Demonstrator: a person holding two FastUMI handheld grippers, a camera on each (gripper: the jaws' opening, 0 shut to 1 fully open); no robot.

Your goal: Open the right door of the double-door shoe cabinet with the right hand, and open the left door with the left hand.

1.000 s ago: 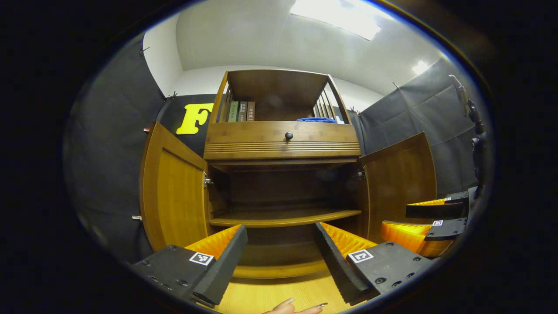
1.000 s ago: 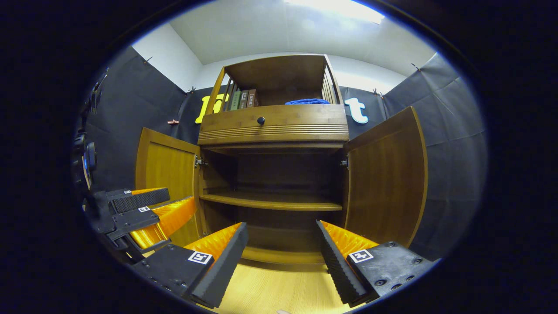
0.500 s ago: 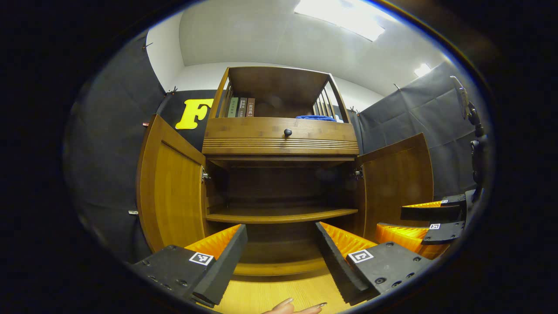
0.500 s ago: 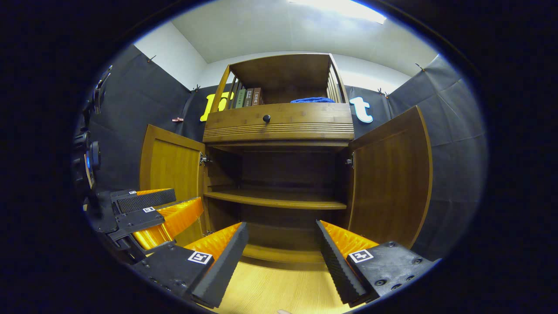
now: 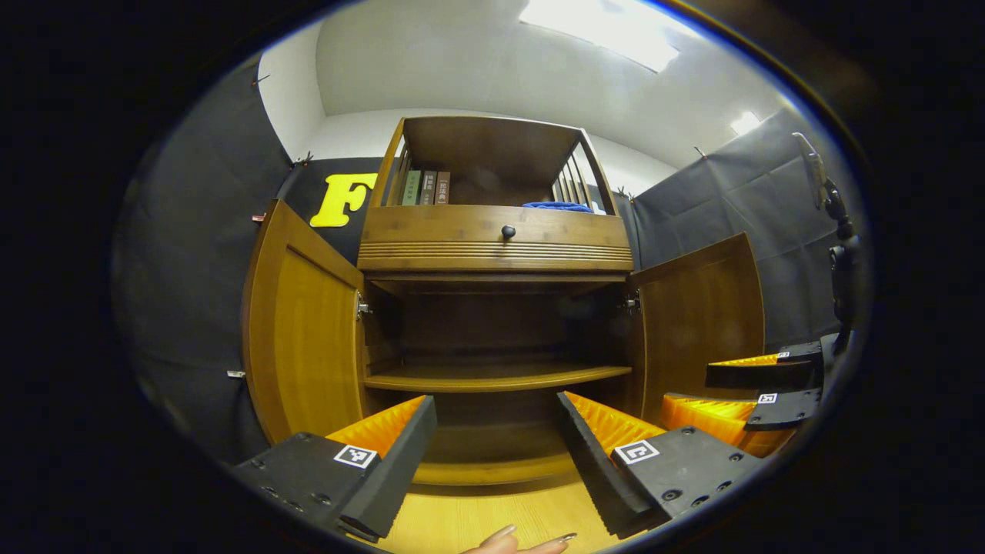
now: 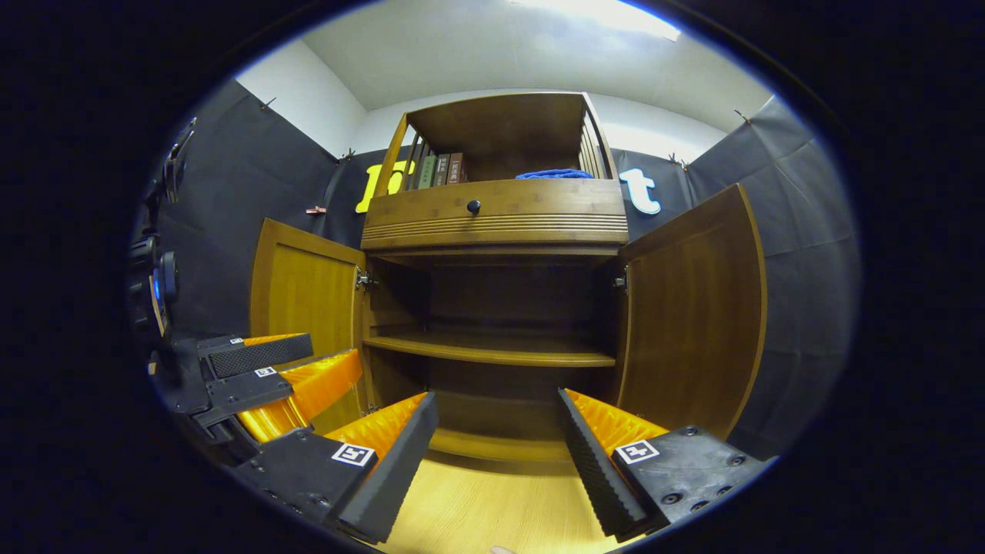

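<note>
Shoe cabinet (image 6: 492,231) stands straight ahead of both grippers, against the black cloth wall, and both of its lower doors are swung wide: the left door (image 5: 304,331) leans out at one side, the right door (image 6: 692,308) at the other, with the bare shelf (image 6: 492,350) and the dark inside between them. Over the last second almost nothing has altered; the doors sit at the same angle as before and the views have only drifted a little (a hand settling, I would guess, not a fresh pull). The left gripper (image 5: 496,454) hangs released in front of the opening, its fingers spread with nothing between them, well apart from either door. The right gripper (image 6: 499,454) is likewise spread and empty, just beside its fellow. Up top, a drawer with a dark knob (image 5: 508,231) is closed, with books (image 5: 425,188) and a blue cloth (image 6: 554,175) in the open shelf above. To my eye the job looks finished, both doors opened and let go, with nothing left but to draw the hands away.
</note>
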